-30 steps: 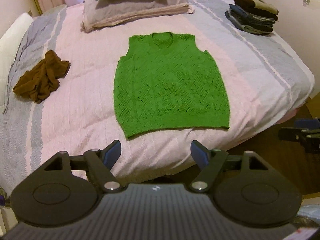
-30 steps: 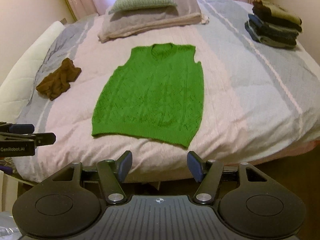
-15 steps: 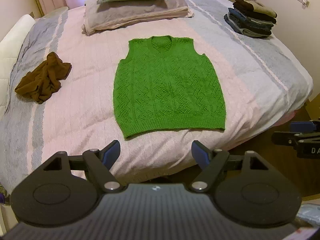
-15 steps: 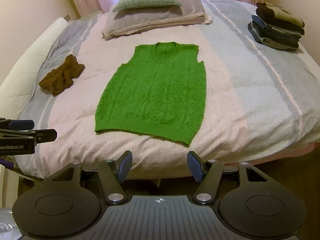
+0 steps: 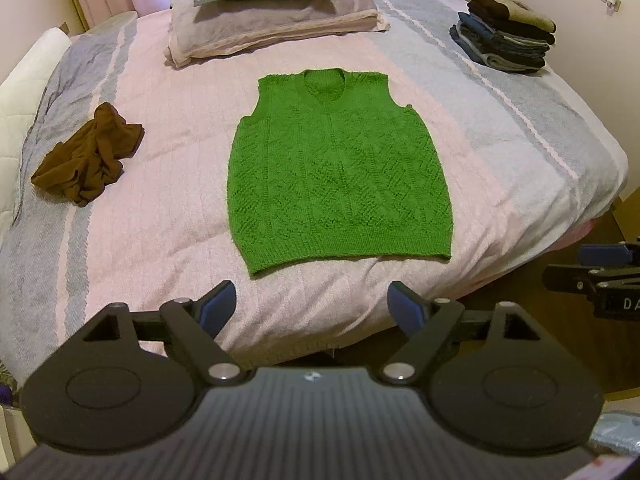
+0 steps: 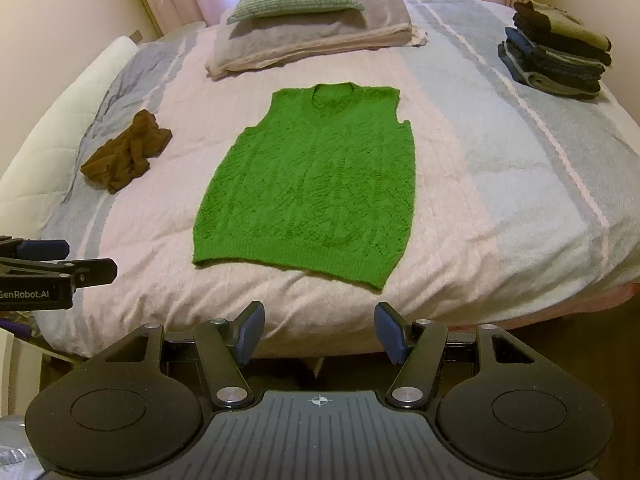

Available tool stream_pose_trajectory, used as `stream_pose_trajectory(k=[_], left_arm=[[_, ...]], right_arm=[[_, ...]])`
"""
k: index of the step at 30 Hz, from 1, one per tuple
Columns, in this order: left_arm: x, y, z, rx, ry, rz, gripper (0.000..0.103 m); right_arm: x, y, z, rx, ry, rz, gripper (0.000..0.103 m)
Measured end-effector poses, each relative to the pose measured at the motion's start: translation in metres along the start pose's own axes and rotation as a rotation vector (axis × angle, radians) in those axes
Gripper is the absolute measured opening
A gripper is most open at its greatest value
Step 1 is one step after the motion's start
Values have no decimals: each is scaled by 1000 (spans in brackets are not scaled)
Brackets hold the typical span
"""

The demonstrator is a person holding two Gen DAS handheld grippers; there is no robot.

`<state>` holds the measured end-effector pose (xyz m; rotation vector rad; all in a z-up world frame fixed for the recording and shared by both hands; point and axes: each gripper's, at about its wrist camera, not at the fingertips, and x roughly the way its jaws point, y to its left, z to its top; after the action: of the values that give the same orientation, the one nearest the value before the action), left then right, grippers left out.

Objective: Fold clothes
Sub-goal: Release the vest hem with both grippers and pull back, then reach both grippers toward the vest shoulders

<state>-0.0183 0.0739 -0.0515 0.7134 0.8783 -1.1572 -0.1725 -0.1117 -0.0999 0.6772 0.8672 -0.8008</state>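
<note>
Both grippers, left [image 5: 311, 307] and right [image 6: 319, 330], hover spread-fingered before the green vest [image 5: 338, 172].

Both wrist cams facing bed [image 5: 132, 240]

Bare striped pink-and-grey bedspread [image 5: 168, 240] lies open on every side of the flat green knitted vest [image 5: 340, 176]. Obstacles sit well apart from it: crumpled brown garment [image 5: 88, 160] left, stacked pillows [image 5: 272, 24] beyond the collar, dark folded-clothes pile [image 5: 508, 40] far right.
</note>
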Motion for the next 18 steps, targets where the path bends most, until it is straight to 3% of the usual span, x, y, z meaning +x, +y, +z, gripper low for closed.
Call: stream_pose_trajectory(k=[10,18], left_arm=[[20,10,23,16,26,-7,85],[59,44,64,20,6,-18,93]], right_arm=[[19,-9,21,50,10,-1,58],[51,-23,64,124,-20,12,58]])
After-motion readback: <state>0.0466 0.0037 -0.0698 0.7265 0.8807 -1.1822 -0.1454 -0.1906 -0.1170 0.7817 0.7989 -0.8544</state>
